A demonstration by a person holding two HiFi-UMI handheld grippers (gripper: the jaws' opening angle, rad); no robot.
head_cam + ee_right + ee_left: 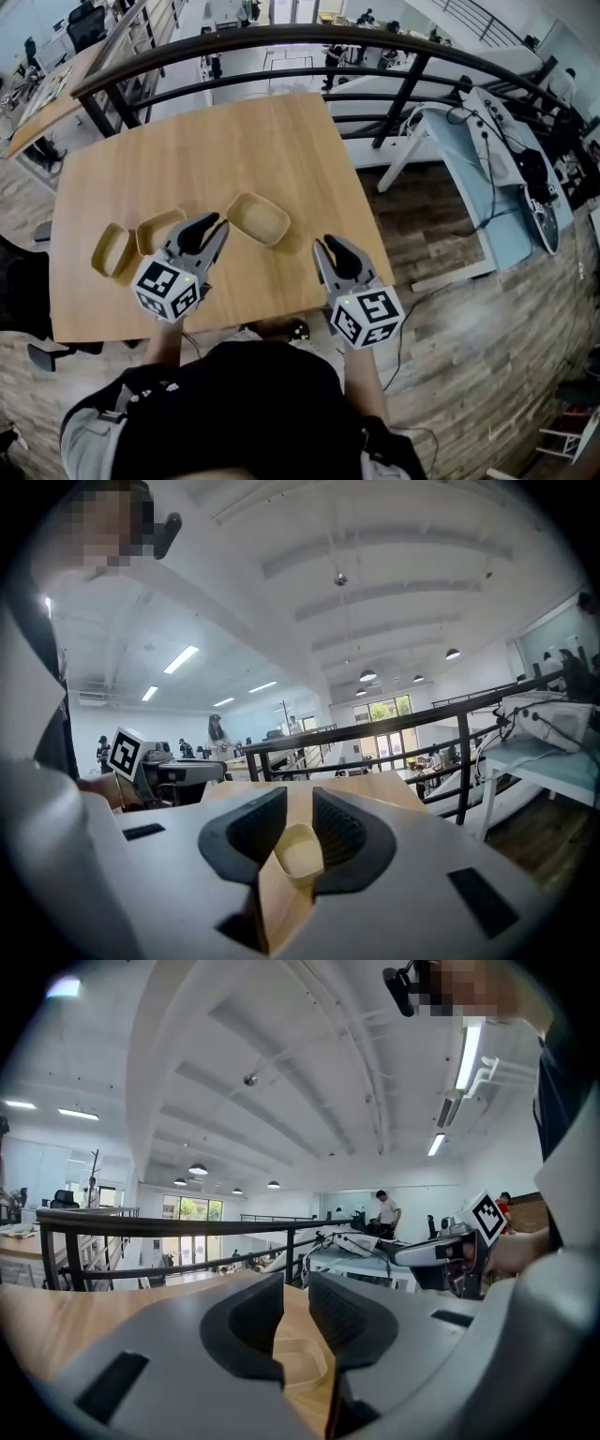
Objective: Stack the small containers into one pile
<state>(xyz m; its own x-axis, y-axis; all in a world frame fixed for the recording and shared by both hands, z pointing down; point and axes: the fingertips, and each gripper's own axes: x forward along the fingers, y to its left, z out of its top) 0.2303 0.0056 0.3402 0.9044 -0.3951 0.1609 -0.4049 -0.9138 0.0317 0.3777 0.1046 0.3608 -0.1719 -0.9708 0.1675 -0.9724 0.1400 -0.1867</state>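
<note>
Left tongs (214, 228) stand a slit apart and empty, with their tips just beside the big container (259, 218), which lies ahead and to their right. Its long axis slants across the counter (281, 131) toward the right tongs (327, 247), likewise barely parted, holding nothing and farther off. Left of the left tongs sit the middle container (150, 231), then the end container (112, 249), unstacked.
</note>
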